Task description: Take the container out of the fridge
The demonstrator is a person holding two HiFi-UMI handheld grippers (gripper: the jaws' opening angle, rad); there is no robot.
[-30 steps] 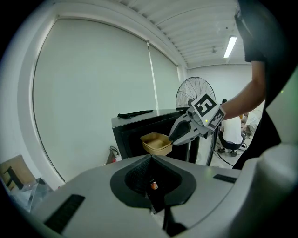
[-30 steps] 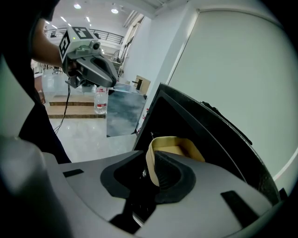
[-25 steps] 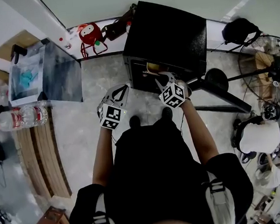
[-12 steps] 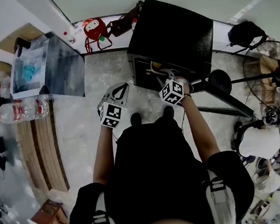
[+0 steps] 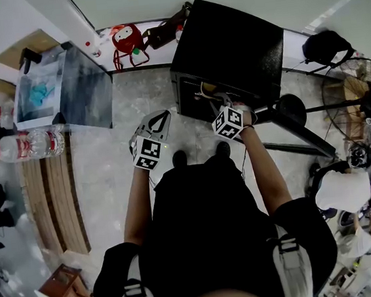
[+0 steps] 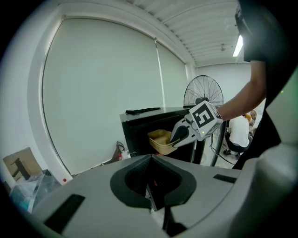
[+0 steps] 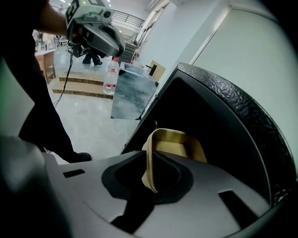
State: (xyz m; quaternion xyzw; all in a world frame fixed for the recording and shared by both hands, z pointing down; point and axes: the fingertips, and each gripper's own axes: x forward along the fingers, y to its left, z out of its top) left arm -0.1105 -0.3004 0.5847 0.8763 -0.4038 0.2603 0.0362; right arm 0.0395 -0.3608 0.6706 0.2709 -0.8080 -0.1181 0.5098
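Observation:
A black fridge stands open on the floor in front of me. In its opening sits a tan container, shallow and rounded. My right gripper is shut on the container's near rim, and the container tilts just outside the dark fridge interior. The left gripper view shows the same hold: the right gripper on the container in front of the fridge. My left gripper hangs left of the fridge above the floor, shut with nothing in it.
A clear-sided box stands at the left, with a water bottle and wooden steps beside it. A red bag lies behind the fridge. A black stand, a fan and a seated person are at the right.
Hardly anything: the head view has shifted slightly, and the right gripper stays at the fridge opening on the container. The left gripper has not moved.

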